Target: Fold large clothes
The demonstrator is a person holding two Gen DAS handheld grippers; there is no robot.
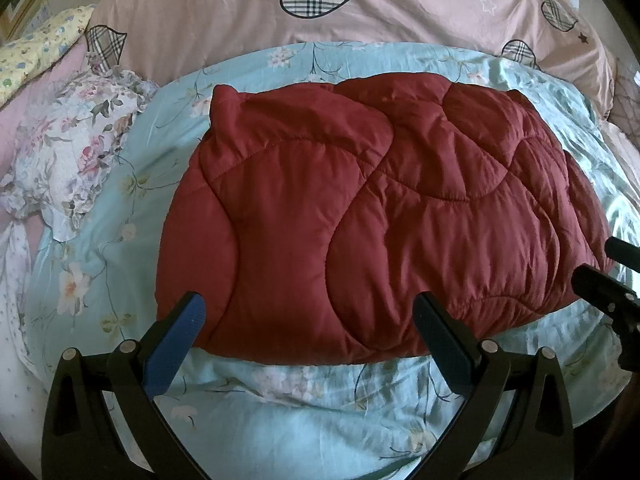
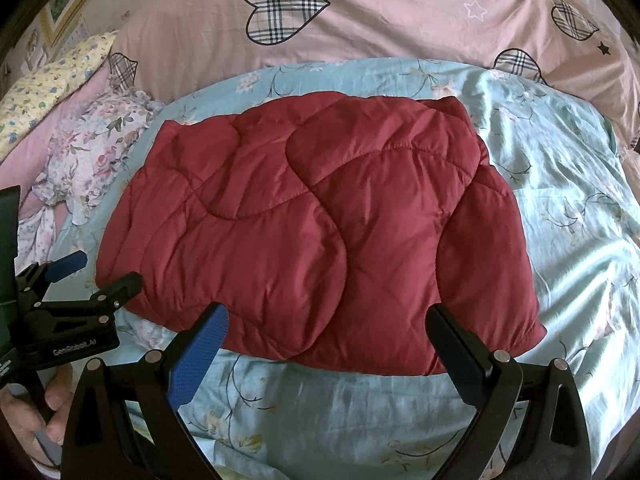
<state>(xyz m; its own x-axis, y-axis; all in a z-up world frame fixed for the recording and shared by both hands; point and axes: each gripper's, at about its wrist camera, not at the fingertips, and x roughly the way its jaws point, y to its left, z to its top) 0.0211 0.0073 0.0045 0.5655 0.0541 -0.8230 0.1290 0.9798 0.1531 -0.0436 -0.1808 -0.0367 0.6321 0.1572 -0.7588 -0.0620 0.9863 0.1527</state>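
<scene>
The red quilted garment (image 1: 384, 216) lies folded into a compact bundle on the light blue floral sheet (image 1: 320, 412), in front of the pink heart-print duvet (image 1: 400, 12). The left gripper (image 1: 308, 344) and right gripper (image 2: 328, 348) hover at the bundle's near edge, jaws spread wide, holding nothing. Risk: the padded, slippery layers may spring apart or slide if one jaw catches only the top layer.

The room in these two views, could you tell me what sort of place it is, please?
Most likely a bedroom, with the work done on a bed. A light blue floral sheet covers the surface under the folded red quilted jacket, a pink duvet with plaid hearts lies behind it, and a floral pillow sits beside it.
</scene>
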